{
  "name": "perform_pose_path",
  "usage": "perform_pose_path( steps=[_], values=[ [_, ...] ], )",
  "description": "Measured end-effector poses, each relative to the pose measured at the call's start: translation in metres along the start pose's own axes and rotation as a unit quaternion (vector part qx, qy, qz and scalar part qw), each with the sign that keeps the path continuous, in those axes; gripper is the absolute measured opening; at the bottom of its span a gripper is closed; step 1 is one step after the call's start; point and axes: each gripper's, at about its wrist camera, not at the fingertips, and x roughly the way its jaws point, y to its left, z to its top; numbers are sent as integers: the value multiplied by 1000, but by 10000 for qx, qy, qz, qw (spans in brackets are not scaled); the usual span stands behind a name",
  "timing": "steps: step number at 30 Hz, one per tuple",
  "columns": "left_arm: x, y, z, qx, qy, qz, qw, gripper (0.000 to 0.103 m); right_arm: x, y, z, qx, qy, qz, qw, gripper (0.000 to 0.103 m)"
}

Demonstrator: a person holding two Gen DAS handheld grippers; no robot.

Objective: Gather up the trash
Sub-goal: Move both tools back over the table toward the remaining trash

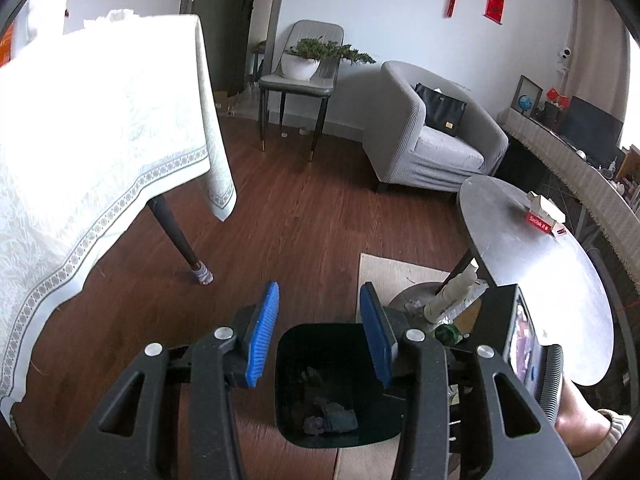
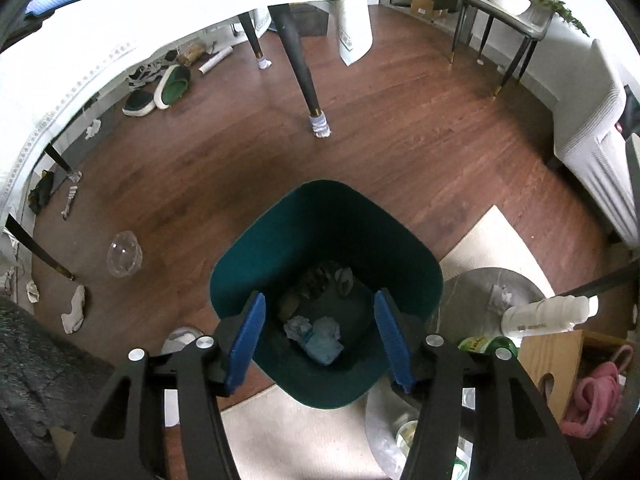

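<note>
A dark green trash bin (image 2: 328,240) stands on the wood floor, holding crumpled paper (image 2: 316,334) and dark scraps. It also shows in the left wrist view (image 1: 336,384). My right gripper (image 2: 320,338) is open and empty, directly above the bin's mouth. My left gripper (image 1: 320,324) is open and empty, above the bin's far rim. On the floor lie a clear plastic cup (image 2: 124,254), a white sock (image 2: 74,314) and a crumpled tissue (image 2: 93,128). Another crumpled tissue (image 2: 500,298) lies on a round grey base.
A table with a white cloth (image 1: 100,140) and dark legs (image 2: 300,68) stands left. A round grey side table (image 1: 540,240) carries a red box (image 1: 546,220). A white bottle (image 2: 548,314), green bottle (image 2: 488,346), shoes (image 2: 160,88), armchair (image 1: 432,136) and beige rug (image 2: 496,248) surround the bin.
</note>
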Motion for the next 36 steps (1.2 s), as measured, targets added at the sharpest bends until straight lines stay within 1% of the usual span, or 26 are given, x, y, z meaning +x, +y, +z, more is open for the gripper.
perform_pose_path(
  steps=[3, 5, 10, 15, 19, 24, 29, 34, 36],
  values=[
    [-4, -5, 4, 46, -79, 28, 10000, 46, -14, -2, -1, 29, -216, 135, 9997, 58],
    [-6, -8, 6, 50, -135, 45, 9999, 48, -26, -3, 0, 84, -410, 302, 9987, 58],
    [-9, -16, 12, 54, -189, 47, 9998, 50, -50, -5, 0, 198, -753, 573, 9953, 58],
    [-11, -32, 19, 104, -284, 28, 9995, 57, -78, -13, 1, 235, -1148, 646, 9910, 58],
    [-9, -53, 23, 221, -331, -37, 9992, 62, -96, -23, -1, 304, -1387, 591, 9881, 58],
    [-1, -80, 24, 431, -304, -123, 9985, 66, -120, -56, -13, 561, -1668, 360, 9837, 58],
    [5, -109, 27, 551, -311, -282, 9976, 70, -143, -92, -32, 863, -1853, 104, 9788, 58],
    [10, -137, 29, 656, -333, -425, 9964, 76, -157, -122, -49, 1105, -1969, -48, 9742, 58],
    [14, -147, 31, 703, -335, -463, 9959, 76, -161, -133, -56, 1183, -1994, -145, 9726, 58]
  ],
)
